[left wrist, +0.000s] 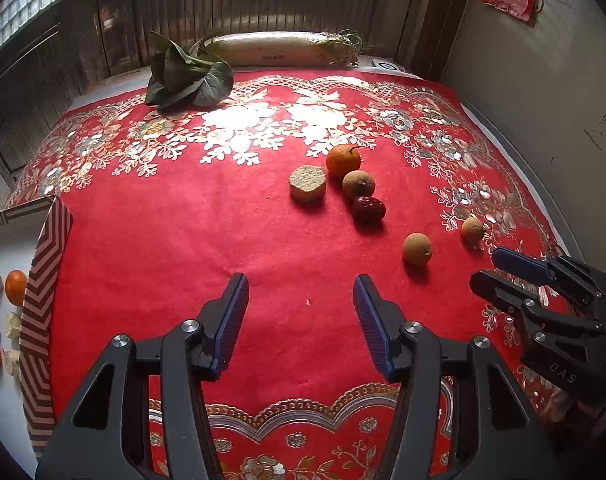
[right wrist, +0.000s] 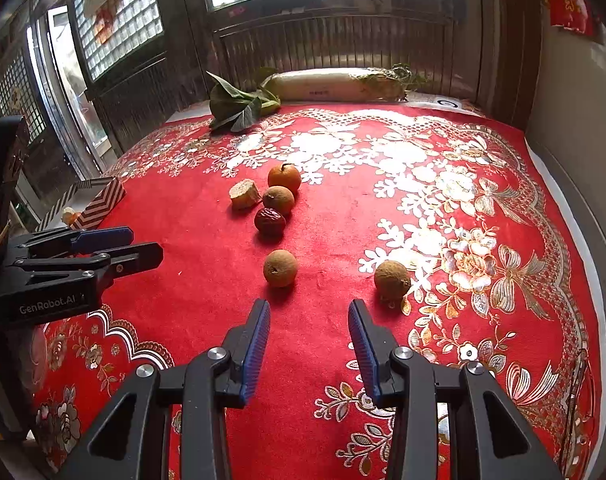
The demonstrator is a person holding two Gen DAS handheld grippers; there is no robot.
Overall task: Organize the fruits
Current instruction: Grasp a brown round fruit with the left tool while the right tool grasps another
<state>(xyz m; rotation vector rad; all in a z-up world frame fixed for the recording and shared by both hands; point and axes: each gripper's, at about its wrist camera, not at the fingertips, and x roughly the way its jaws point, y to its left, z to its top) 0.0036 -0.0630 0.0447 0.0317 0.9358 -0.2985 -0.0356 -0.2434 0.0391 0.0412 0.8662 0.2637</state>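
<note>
orange (right wrist: 284,177), date (right wrist: 270,221), three longans (loose) (right wrist: 280,267)

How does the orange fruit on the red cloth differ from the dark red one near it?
The orange fruit is bright, smooth and round, with a small stem on top; the dark red fruit is smaller, wrinkled and more oval. The orange one lies farther from the grippers. Both rest loose on the red cloth, beside the same brown fruit.

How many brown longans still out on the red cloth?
3. One longan sits in the cluster between the orange and the red date; a second lies alone nearer the grippers; a third is off to its right. None looks hidden.
</note>
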